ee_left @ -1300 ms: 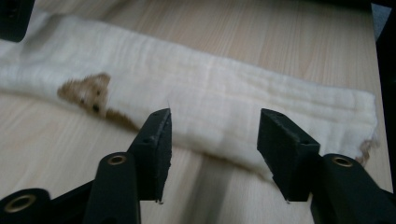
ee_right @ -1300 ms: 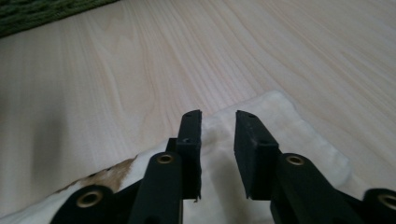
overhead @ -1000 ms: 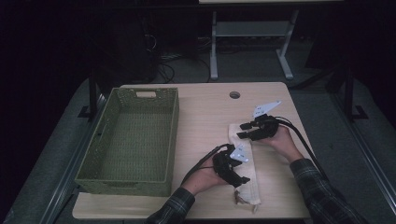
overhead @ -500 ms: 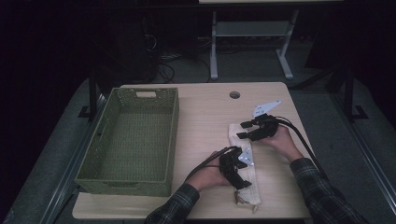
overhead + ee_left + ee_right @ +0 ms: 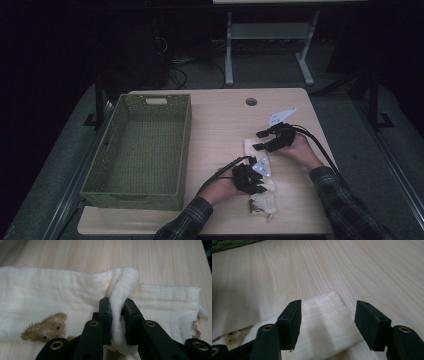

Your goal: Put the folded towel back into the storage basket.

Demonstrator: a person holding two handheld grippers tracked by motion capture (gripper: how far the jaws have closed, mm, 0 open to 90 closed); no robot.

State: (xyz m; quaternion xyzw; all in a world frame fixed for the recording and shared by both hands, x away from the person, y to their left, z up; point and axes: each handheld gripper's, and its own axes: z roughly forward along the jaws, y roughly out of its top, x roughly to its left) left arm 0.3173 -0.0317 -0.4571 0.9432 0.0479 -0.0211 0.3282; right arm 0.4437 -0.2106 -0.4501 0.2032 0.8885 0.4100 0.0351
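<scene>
1. A cream-coloured folded cloth with a brown bear print [image 5: 260,175] lies lengthwise on the light wooden desk [image 5: 220,120], right of its middle and toward the person's edge.
2. The left tongs [image 5: 257,182] sit at the cloth's near half in the high view. In the left gripper view their 2 black jaws have just been closing and now pinch a raised fold of the cloth [image 5: 120,315] between them, the fabric bulging up above the pads.
3. In that same view the bear print [image 5: 45,327] lies flat to the left of the jaws, and the rest of the cloth spreads out on both sides of the pinched fold.
4. The right tongs [image 5: 260,140] hover at the far end of the cloth in the high view. Their jaws have just been opening; in the right gripper view they stand well apart, with the rounded end of the cloth [image 5: 327,322] lying between them and neither pad pressing on it.
5. A green woven rectangular basket [image 5: 145,150] stands on the left part of the desk, well apart from the cloth and from both hands.
6. Both forearms, in dark plaid sleeves [image 5: 345,210], come in from the bottom edge of the high view.
</scene>
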